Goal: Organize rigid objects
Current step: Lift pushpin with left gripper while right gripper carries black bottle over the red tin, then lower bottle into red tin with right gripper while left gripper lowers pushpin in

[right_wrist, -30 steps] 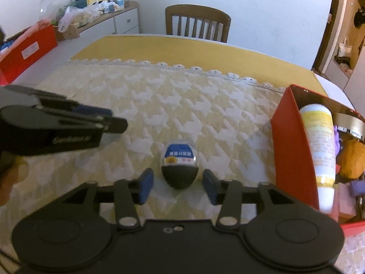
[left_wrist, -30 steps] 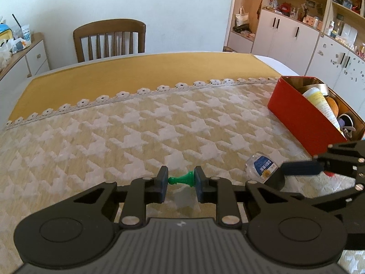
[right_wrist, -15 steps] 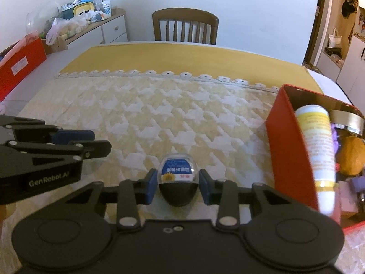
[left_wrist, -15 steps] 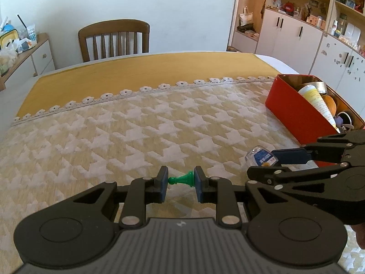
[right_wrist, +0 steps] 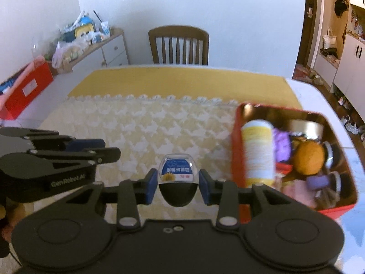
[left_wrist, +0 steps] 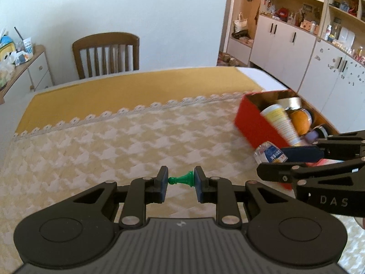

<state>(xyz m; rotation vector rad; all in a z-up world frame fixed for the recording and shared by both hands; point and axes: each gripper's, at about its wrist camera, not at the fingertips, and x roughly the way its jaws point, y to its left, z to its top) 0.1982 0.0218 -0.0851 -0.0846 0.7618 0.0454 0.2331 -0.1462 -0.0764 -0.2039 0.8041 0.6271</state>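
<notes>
The fingers (left_wrist: 163, 183) of the left gripper (left_wrist: 180, 183) are clamped on a small green chess pawn (left_wrist: 181, 179), which lies sideways between the blue pads, head to the left and base to the right, held above the patterned tablecloth (left_wrist: 118, 141). The right gripper (right_wrist: 178, 185) has its fingers (right_wrist: 150, 186) pressed against both sides of a small egg-shaped container (right_wrist: 177, 182) with a clear top, a blue label and a black lower half, also lifted off the table (right_wrist: 146, 123). It sits just left of the red tin box (right_wrist: 237, 159), which stands near the table's right edge. Inside the box lie a yellow-and-white tube (right_wrist: 257, 153), an orange ball (right_wrist: 309, 158) and some purple bits, all somewhat blurred. A wooden chair (right_wrist: 178, 45) stands at the far side.
</notes>
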